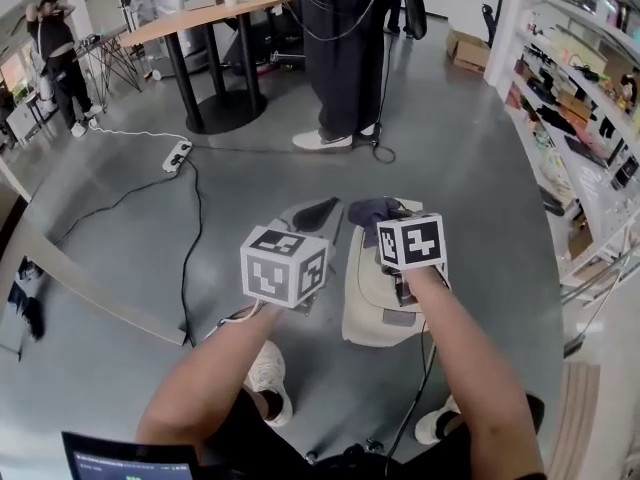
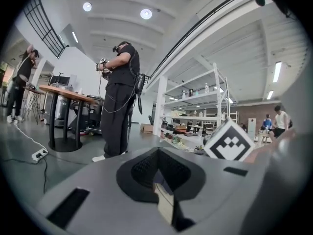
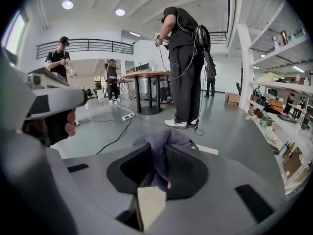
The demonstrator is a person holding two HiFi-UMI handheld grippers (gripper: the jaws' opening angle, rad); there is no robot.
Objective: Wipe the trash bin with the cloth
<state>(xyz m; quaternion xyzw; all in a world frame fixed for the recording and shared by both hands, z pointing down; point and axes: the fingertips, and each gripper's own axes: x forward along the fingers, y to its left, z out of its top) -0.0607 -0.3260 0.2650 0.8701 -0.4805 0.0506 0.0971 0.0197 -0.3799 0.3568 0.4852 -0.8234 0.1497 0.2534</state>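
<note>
A cream trash bin [image 1: 372, 318] with a flat lid stands on the grey floor just ahead of my feet. My right gripper [image 1: 384, 214] hovers over the bin's far end, shut on a purple-grey cloth [image 1: 366, 209]. In the right gripper view the cloth [image 3: 164, 140] bunches up between the jaws of the right gripper [image 3: 159, 176] and hides most of the bin. My left gripper [image 1: 317, 212] is just left of the bin, beside the cloth. Its jaws meet with nothing between them, as the left gripper view [image 2: 157, 173] shows.
A person in black [image 1: 345, 58] stands close beyond the bin, with a cable looping at the feet. A round table [image 1: 205, 18] is at the back left. A power strip [image 1: 178, 155] and its cords lie on the floor. Shelves [image 1: 580, 108] line the right side.
</note>
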